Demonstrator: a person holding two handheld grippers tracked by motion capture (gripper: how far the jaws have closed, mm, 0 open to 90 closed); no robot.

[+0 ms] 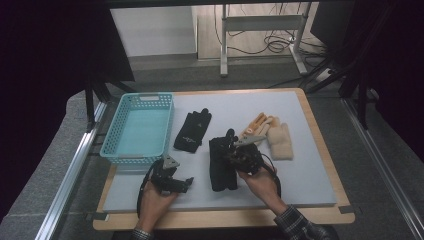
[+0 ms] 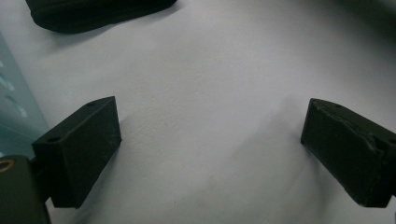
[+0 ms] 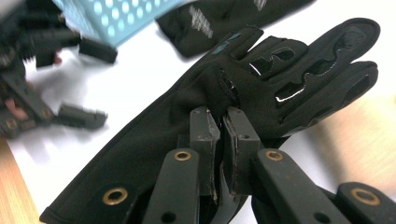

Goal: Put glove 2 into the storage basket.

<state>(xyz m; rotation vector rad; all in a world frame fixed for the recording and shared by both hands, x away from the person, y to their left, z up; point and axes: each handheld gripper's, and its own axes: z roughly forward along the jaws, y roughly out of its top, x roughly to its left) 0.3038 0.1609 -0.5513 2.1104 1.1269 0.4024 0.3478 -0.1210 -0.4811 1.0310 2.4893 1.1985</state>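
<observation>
A black glove (image 1: 221,165) lies lengthwise on the grey mat (image 1: 305,175), fingers pointing away from me. My right gripper (image 1: 230,153) is shut on a pinch of its fabric; in the right gripper view the jaws (image 3: 223,122) meet on the glove (image 3: 299,79) near its palm. A second black glove (image 1: 192,131) rests flat beside the teal basket (image 1: 140,127). My left gripper (image 1: 186,183) sits low over the mat near the front left, open, with bare mat between its jaws (image 2: 210,144).
A pair of tan gloves (image 1: 272,136) lies to the right of the held glove. The basket holds nothing. The mat sits on a wooden table with its front edge (image 1: 225,217) close to my hands. A metal rail (image 1: 70,175) runs along the left.
</observation>
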